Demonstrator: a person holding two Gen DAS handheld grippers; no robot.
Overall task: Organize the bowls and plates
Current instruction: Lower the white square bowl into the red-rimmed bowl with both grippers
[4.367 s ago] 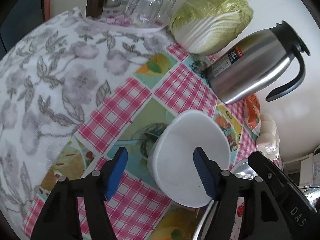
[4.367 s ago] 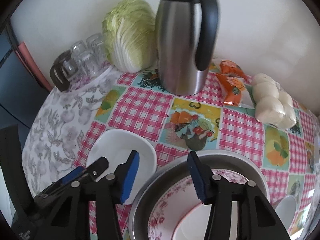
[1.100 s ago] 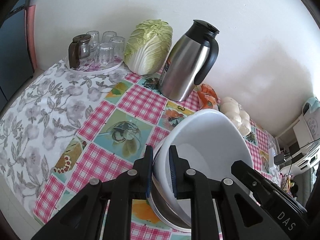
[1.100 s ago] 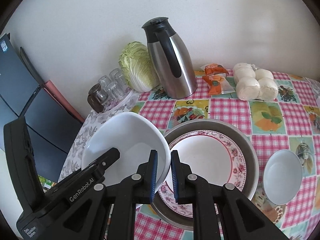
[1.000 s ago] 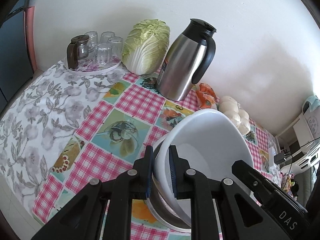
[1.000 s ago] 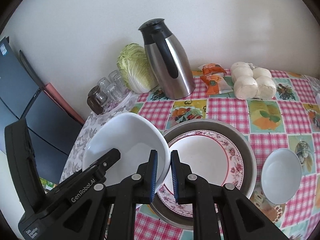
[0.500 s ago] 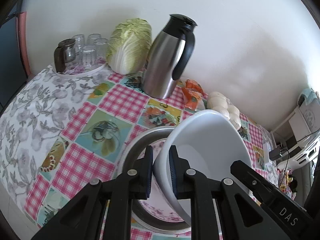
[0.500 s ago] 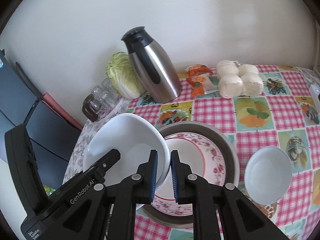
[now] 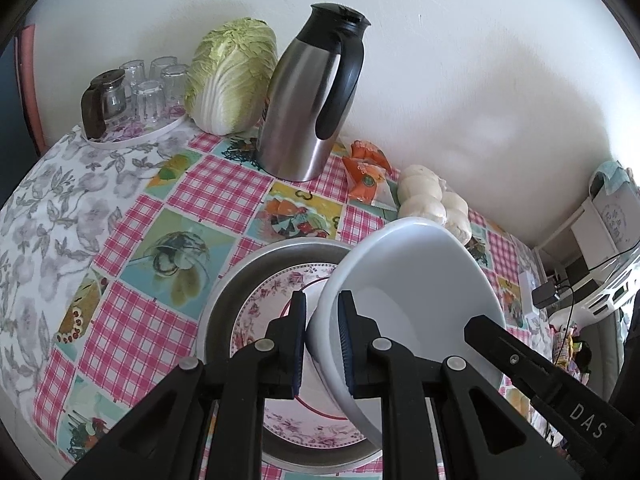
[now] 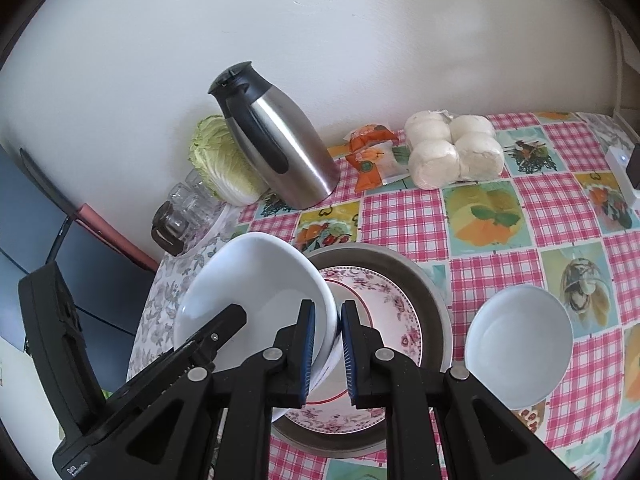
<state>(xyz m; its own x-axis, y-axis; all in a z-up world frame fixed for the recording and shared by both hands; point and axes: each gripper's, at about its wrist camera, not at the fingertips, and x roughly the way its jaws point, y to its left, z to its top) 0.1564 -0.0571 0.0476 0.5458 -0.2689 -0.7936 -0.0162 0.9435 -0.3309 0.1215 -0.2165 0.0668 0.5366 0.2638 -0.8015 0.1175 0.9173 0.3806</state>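
A large white bowl [image 9: 416, 292] [image 10: 256, 300] hangs tilted in the air, held by both grippers on opposite sides of its rim. My left gripper [image 9: 322, 316] is shut on the bowl's left rim, and my right gripper [image 10: 328, 326] is shut on its right rim. Below it a flowered plate [image 9: 272, 304] [image 10: 384, 304] lies inside a wide grey metal basin [image 9: 248, 264] [image 10: 432, 280]. The held bowl covers part of the plate and basin. A small white bowl [image 10: 520, 344] sits on the tablecloth right of the basin.
Along the wall stand a steel thermos jug [image 9: 312, 96] [image 10: 276, 140], a cabbage [image 9: 228, 76] [image 10: 224, 164], a tray of glasses [image 9: 132, 92], orange packets [image 9: 366, 172] and a bag of white buns [image 10: 452, 152]. A white device [image 10: 624, 172] lies at the right edge.
Both grippers have carried the white bowl to the right, from beside the basin to over it. The flowered plate now shows in the left wrist view.
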